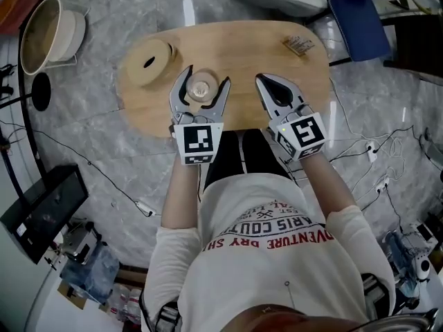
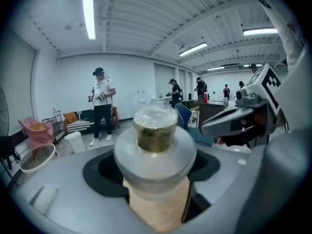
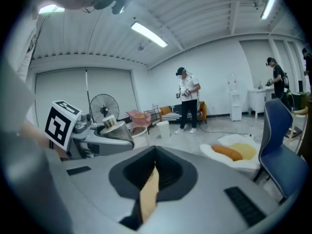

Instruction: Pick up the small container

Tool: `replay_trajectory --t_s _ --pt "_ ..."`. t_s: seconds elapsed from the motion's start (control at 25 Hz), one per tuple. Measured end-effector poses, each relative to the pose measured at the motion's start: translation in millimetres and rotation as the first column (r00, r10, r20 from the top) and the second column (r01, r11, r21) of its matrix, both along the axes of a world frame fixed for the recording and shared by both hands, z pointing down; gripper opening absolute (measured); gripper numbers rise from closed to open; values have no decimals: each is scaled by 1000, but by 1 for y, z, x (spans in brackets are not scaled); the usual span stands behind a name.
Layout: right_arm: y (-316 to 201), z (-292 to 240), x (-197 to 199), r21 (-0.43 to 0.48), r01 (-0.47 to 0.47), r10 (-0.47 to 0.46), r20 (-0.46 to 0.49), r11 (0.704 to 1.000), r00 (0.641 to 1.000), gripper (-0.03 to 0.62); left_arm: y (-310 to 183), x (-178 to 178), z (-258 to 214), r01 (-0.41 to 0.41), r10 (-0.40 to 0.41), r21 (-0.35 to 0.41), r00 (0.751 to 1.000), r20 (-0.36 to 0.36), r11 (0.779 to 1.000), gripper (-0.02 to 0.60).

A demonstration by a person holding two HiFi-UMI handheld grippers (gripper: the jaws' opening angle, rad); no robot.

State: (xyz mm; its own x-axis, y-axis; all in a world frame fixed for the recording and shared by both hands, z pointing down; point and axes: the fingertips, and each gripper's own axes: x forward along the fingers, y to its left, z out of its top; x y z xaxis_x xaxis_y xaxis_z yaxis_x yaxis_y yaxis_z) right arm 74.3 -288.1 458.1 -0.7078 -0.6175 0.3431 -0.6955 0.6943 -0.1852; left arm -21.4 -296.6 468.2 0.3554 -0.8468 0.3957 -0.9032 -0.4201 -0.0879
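The small container (image 1: 201,87), a clear jar on a wide grey base, is on the near part of the oval wooden table (image 1: 263,47). My left gripper (image 1: 206,76) has its curved jaws round it, one on each side, pressing on the base. The left gripper view shows the container (image 2: 155,130) filling the gap between the jaws, with table wood below it. I cannot tell whether it is lifted off the wood. My right gripper (image 1: 265,81) lies to its right over the table's near edge, shut on nothing. In the right gripper view only a thin slit of wood shows between the right gripper's (image 3: 152,179) jaws.
A round wooden disc with a hole (image 1: 149,62) lies at the table's left end. A small printed item (image 1: 299,45) lies at the far right. On the floor stand a beige tub (image 1: 48,30), a blue chair (image 1: 363,19), a black box (image 1: 41,209) and loose cables.
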Motion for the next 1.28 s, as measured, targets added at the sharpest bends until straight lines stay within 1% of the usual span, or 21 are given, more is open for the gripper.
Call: replay_trajectory --t_s 0.16,0.28,0.56,0.68,0.88,1.08,1.28 --pt "1 -54 -1 62 3 -4 20 998 1000 6 7 -3 -65 -15 15 65 1000 1 998 341" --pt "4 -90 0 115 9 -11 18 993 1000 6 15 -3 -105 -26 27 103 1000 -6 994 341" --pt "10 -151 2 241 22 -27 17 970 999 6 31 3 -172 -70 69 214 998 8 974 341" --pt "14 -166 3 276 23 -31 22 961 999 6 38 4 -187 -76 74 239 997 16 968 341" --pt "21 -180 6 313 -3 -9 37 950 999 6 48 -1 -202 -68 71 258 997 -3 964 341" --pt "25 -185 12 345 -28 16 36 938 999 6 52 -3 -204 -64 68 260 998 -9 963 341" --pt "27 -186 15 352 -32 21 34 936 999 6 52 0 -206 -70 78 263 997 -20 962 341"
